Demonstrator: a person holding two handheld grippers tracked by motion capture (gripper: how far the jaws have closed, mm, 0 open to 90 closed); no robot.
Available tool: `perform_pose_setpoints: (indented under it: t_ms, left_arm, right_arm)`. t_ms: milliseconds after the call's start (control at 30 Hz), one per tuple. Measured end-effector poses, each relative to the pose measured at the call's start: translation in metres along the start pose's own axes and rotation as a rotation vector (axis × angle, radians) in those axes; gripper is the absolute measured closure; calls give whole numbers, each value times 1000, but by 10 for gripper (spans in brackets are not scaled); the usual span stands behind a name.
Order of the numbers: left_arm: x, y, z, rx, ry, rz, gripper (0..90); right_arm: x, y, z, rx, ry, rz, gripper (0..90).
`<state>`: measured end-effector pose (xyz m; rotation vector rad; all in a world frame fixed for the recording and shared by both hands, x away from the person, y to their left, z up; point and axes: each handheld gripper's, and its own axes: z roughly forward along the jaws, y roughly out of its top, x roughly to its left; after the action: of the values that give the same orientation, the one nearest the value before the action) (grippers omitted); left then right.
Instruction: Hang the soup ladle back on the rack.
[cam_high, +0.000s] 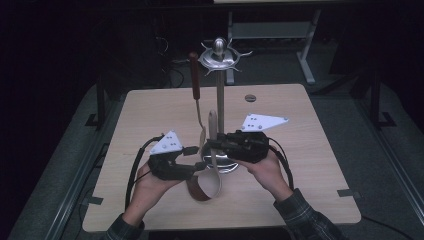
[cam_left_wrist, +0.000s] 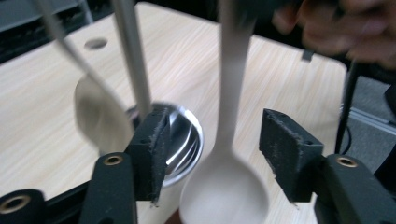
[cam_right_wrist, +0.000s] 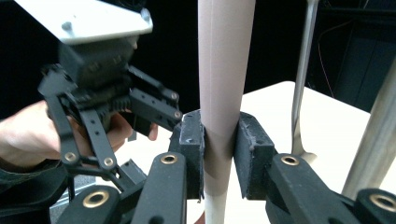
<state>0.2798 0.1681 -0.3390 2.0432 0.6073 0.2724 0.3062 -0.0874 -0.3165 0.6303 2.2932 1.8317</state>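
R gripper (cam_right_wrist: 219, 154) clamps pale wooden spoon (cam_right_wrist: 224, 70) handle; L gripper (cam_left_wrist: 215, 154) jaws apart w/ spoon between. No legible writing.

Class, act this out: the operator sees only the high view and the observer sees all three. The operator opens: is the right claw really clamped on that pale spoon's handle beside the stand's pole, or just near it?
Observer: Clamped. In the right gripper view, the right claw presses on the handle of the pale spoon from both sides.
Operator: And the left claw, is it gripping lower down?
Observer: No. In the left gripper view, the left claw stands open around the spoon's neck, just above the bowl, with a gap on each side.
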Motion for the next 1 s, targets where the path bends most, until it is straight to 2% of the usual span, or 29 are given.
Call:
perform_pose_setpoints:
  t_ms: [100,167,333,433,467,633,800,833,867,900,1000]
  left_arm:
    - [7,-14,-3,53,7,-3,381]
    - [10,-26,-4,85,14,-22,359]
    - [21,-55,-9,145,45,-41,291]
    - [25,-71,-12,154,53,-71,249]
    - [28,-77,-13,168,55,-64,236]
    - [34,-101,-17,200,80,-94,170]
    - [36,-112,-24,199,94,-111,137]
    - [37,-113,-25,200,98,-102,135]
    - [36,-113,-25,194,101,-113,134]
    - [37,-114,-26,199,100,-104,134]
    - [37,-115,-25,196,101,-110,134]
  right_arm:
    - [0,4,0,-4,4,-8,745]
    - [1,7,1,-2,1,-9,745]
    - [0,14,3,-4,9,-26,745]
    - [0,20,5,-4,18,-32,745]
    - [0,21,6,-3,22,-36,744]
    - [1,36,7,-16,34,-69,744]
    - [3,54,5,-37,31,-89,744]
    - [3,57,5,-40,30,-92,744]
    - [3,60,5,-45,28,-97,744]
    - [3,63,5,-49,26,-101,744]
    - [1,71,3,-64,21,-103,745]
